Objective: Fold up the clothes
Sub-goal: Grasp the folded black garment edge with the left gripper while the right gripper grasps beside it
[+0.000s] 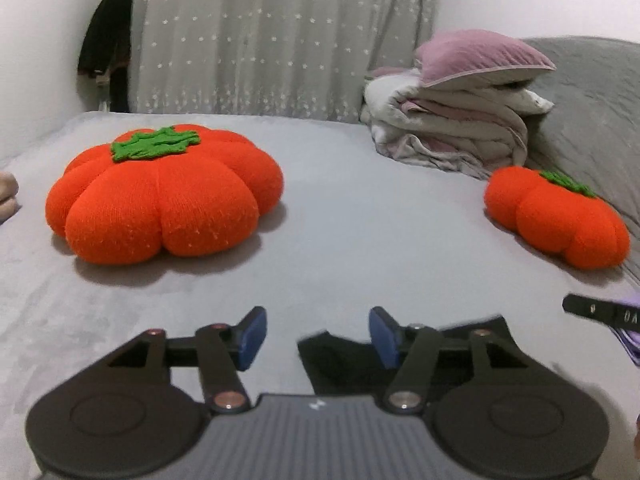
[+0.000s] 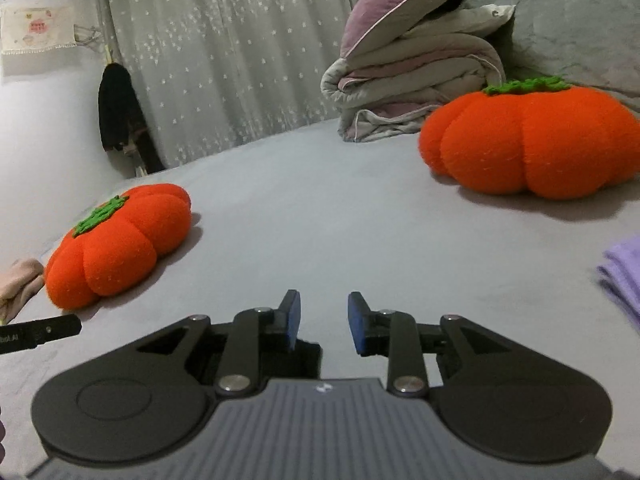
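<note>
A dark, flat piece of soft cloth (image 1: 344, 364) lies on the grey bed (image 1: 340, 220) at its near edge, mostly hidden beneath both tools. The left claw (image 1: 316, 336) and right claw (image 2: 323, 326) hang over it spread apart, holding nothing. A folded lilac fabric (image 2: 624, 276) rests toward the bed's right edge. The dark cloth looks light and limp; it would likely sag, so pinching corners or a hem seems wisest.

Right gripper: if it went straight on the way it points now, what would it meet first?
Likely nothing soon. The right gripper, open, points across bare grey bed, between the two pumpkin cushions; the starred curtain lies beyond. Depth is unclear.
</note>
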The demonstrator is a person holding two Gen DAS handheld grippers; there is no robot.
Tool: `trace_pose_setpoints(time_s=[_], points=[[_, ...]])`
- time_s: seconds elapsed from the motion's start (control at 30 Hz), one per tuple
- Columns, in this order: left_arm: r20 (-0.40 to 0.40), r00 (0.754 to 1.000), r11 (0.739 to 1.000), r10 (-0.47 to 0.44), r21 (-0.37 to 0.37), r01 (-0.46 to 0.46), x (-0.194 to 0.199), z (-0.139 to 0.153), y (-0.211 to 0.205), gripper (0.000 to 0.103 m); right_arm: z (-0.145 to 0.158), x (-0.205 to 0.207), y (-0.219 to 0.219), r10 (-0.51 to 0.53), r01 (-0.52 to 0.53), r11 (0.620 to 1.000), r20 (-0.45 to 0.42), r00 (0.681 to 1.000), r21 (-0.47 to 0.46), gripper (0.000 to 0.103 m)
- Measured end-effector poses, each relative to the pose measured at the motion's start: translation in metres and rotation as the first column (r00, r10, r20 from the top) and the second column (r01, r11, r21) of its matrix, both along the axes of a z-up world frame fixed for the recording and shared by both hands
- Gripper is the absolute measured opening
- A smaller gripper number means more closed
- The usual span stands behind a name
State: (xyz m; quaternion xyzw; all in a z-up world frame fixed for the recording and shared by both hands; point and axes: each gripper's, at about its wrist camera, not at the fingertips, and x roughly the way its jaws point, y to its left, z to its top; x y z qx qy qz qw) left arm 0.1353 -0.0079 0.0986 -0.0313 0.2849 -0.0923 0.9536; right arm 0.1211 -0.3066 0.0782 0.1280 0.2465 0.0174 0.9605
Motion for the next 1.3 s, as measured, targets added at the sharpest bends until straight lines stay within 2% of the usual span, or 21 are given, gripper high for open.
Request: trace_pose_setpoints(time_s=[0.07, 0.13, 0.27, 0.3, 0.37, 0.4, 0.47, 0.57, 0.67, 0.77, 0.83, 0.9, 0.93, 0.97, 1.0, 1.03, 1.2, 1.3], points=[[-0.019, 1.000, 1.000, -0.010, 0.007, 0.010, -0.014, 0.001, -0.001, 0.060, 0.006, -0.009, -0.001, 0.008, -0.008, 1.000, -0.024, 1.000, -0.018, 0.031], [-0.033, 0.999, 1.000, -0.015, 0.023, 0.016, -0.030, -0.002, -0.001, 0.060, 0.008, -0.020, -0.003, 0.012, -0.013, 1.000, -0.054, 0.998, -0.016, 0.036], [-0.076, 0.997, 0.998, -0.025, 0.060, 0.029, -0.052, -0.015, -0.005, 0.060, 0.002, -0.041, -0.004, 0.032, -0.031, 0.999, -0.114, 0.993, 0.006, 0.036], [-0.093, 0.995, 0.998, -0.024, 0.050, 0.029, -0.054, -0.019, -0.006, 0.060, -0.001, -0.047, -0.004, 0.037, -0.035, 0.999, -0.126, 0.991, 0.016, 0.036], [-0.145, 0.989, 1.000, -0.013, -0.026, 0.009, -0.050, -0.028, -0.005, 0.062, -0.010, -0.054, -0.005, 0.062, -0.049, 0.994, -0.147, 0.987, 0.093, 0.039], [-0.171, 0.985, 0.998, -0.009, -0.063, -0.002, -0.049, -0.033, -0.004, 0.063, -0.019, -0.055, -0.009, 0.075, -0.047, 0.985, -0.165, 0.983, 0.168, 0.047], [-0.219, 0.976, 0.989, 0.006, -0.142, -0.038, -0.045, -0.042, -0.002, 0.065, -0.039, -0.056, -0.019, 0.076, -0.006, 0.945, -0.201, 0.977, 0.326, 0.051], [-0.288, 0.957, 0.965, 0.031, -0.242, -0.104, -0.038, -0.055, 0.002, 0.075, -0.062, -0.048, -0.030, 0.081, 0.064, 0.839, -0.240, 0.967, 0.541, 0.051], [-0.339, 0.939, 0.939, 0.060, -0.300, -0.169, -0.030, -0.067, 0.001, 0.083, -0.073, -0.040, -0.025, 0.081, 0.099, 0.805, -0.273, 0.959, 0.584, 0.051], [-0.319, 0.946, 0.941, 0.051, -0.303, -0.153, -0.028, -0.068, -0.004, 0.084, -0.080, -0.034, -0.016, 0.077, 0.105, 0.801, -0.275, 0.958, 0.589, 0.053], [-0.306, 0.951, 0.941, 0.045, -0.305, -0.142, -0.026, -0.069, -0.007, 0.075, -0.083, -0.030, -0.010, 0.071, 0.106, 0.795, -0.264, 0.962, 0.598, 0.053], [-0.293, 0.955, 0.942, 0.038, -0.307, -0.132, -0.024, -0.070, -0.010, 0.044, -0.084, -0.028, -0.006, 0.071, 0.098, 0.791, -0.250, 0.966, 0.603, 0.053], [-0.286, 0.958, 0.943, 0.035, -0.308, -0.127, -0.023, -0.070, -0.012, 0.038, -0.084, -0.028, -0.005, 0.070, 0.097, 0.798, -0.250, 0.966, 0.595, 0.045], [-0.279, 0.960, 0.943, 0.032, -0.309, -0.121, -0.022, -0.071, -0.014, 0.027, -0.085, -0.028, -0.003, 0.068, 0.097, 0.806, -0.253, 0.965, 0.585, 0.035], [-0.272, 0.962, 0.944, 0.029, -0.310, -0.116, -0.021, -0.071, -0.015, 0.024, -0.085, -0.028, -0.002, 0.066, 0.096, 0.813, -0.255, 0.965, 0.574, 0.017], [-0.266, 0.964, 0.944, 0.026, -0.311, -0.111, -0.020, -0.071, -0.017, 0.022, -0.085, -0.028, 0.000, 0.064, 0.096, 0.821, -0.258, 0.964, 0.563, 0.014], [-0.289, 0.957, 0.937, 0.034, -0.325, -0.131, -0.039, -0.061, -0.013, 0.018, -0.069, -0.047, 0.002, 0.015, 0.094, 0.855, -0.206, 0.978, 0.509, 0.010], [-0.318, 0.948, 0.936, 0.021, -0.327, -0.131, -0.066, -0.049, -0.006, 0.018, -0.058, -0.075, 0.003, 0.043, 0.074, 0.866, -0.220, 0.974, 0.494, 0.010]])
